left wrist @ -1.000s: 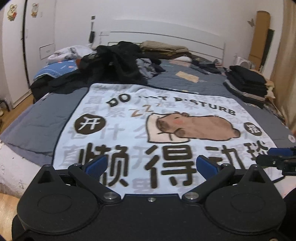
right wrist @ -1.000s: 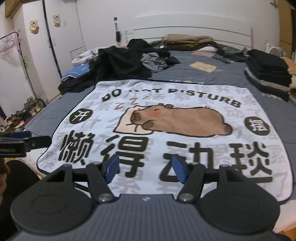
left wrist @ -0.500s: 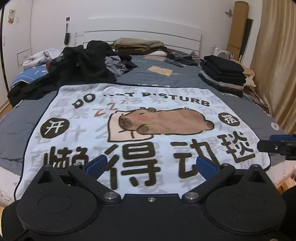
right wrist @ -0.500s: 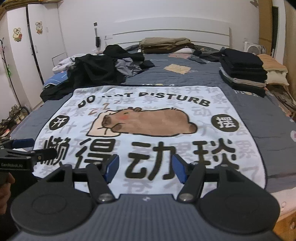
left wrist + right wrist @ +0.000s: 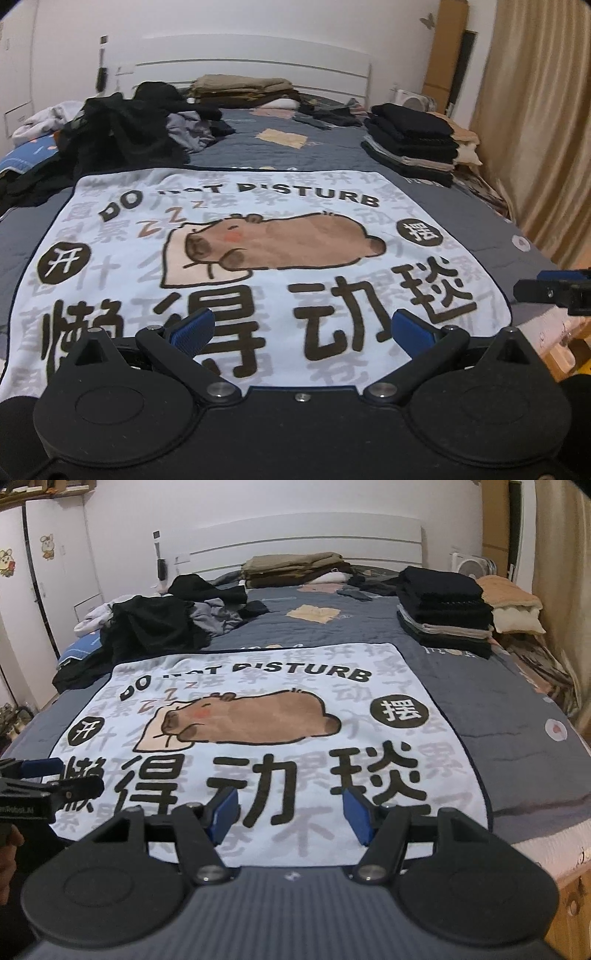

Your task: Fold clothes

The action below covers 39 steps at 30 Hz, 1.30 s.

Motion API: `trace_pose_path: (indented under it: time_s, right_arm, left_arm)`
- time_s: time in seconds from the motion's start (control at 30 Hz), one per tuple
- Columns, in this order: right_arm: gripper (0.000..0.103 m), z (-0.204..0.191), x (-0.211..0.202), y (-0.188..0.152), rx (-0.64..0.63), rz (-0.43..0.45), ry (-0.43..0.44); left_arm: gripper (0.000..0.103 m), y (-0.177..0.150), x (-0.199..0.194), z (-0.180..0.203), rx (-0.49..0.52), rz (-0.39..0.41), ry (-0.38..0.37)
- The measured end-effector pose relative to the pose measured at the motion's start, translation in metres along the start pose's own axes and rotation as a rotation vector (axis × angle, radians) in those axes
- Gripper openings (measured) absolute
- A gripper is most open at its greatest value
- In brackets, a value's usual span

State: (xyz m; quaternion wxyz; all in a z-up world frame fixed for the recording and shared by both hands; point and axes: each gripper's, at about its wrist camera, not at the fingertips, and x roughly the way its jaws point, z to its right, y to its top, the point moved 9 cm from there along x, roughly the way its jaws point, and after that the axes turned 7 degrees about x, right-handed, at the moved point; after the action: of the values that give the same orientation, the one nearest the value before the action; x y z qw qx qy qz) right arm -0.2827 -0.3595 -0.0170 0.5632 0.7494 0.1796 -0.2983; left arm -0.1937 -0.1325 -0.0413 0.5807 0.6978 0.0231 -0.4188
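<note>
A pale blue blanket [image 5: 258, 236] printed with a sleeping capybara and "DO NOT DISTURB" lies spread flat on the bed; it also shows in the right wrist view [image 5: 258, 716]. My left gripper [image 5: 301, 326] is open and empty, just above the blanket's near edge. My right gripper [image 5: 290, 814] is open and empty, also above the near edge. The right gripper's tip [image 5: 550, 290] shows at the left view's right side. The left gripper's tip [image 5: 55, 790] shows at the right view's left side.
The grey quilted bed [image 5: 461, 221] holds a heap of dark unfolded clothes [image 5: 122, 136] at the back left, a folded dark stack [image 5: 410, 144] at the back right and a tan folded stack [image 5: 240, 88] by the white headboard. Curtains [image 5: 535, 129] hang right. Wardrobe doors [image 5: 33, 590] stand left.
Both grippers have shifted to the right along the foot of the bed, so the blanket sits more to the left in both views. Both stay open and empty.
</note>
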Motion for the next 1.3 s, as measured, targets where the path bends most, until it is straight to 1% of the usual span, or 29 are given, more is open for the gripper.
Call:
trace_pose_path:
  time_s: [0.2,0.43,0.63,0.77,0.87,1.0,1.1,1.3]
  right_arm:
    - [0.062,0.006,-0.003,-0.001,0.015,0.007,-0.006]
    - [0.062,0.005,-0.001,-0.001,0.001,0.007,-0.009]
    - [0.062,0.01,0.001,0.0,0.001,0.01,-0.026]
    - [0.062,0.021,0.004,0.001,0.009,0.013,-0.041]
    - [0.062,0.038,0.012,0.002,0.035,0.013,-0.063]
    - [0.062,0.061,0.021,0.002,0.088,0.019,-0.096]
    - [0.062,0.076,0.028,0.001,0.126,0.025,-0.118]
    - [0.062,0.069,0.042,0.003,0.153,0.038,-0.068]
  left_arm:
    - [0.103,-0.001,-0.001,0.002,0.004,-0.004,0.002]
    - [0.103,-0.006,-0.001,0.0,0.029,-0.019,0.011]
    - [0.103,-0.01,-0.001,-0.005,0.012,-0.02,0.003]
    - [0.103,-0.014,0.0,-0.007,0.028,-0.017,0.01]
    - [0.103,-0.018,0.0,-0.011,0.015,-0.026,0.008]
    - [0.103,-0.023,0.001,-0.023,0.004,-0.025,0.025]
    - [0.103,-0.031,0.006,-0.038,-0.012,-0.048,0.044]
    - [0.103,-0.046,0.013,-0.08,-0.059,-0.09,0.122]
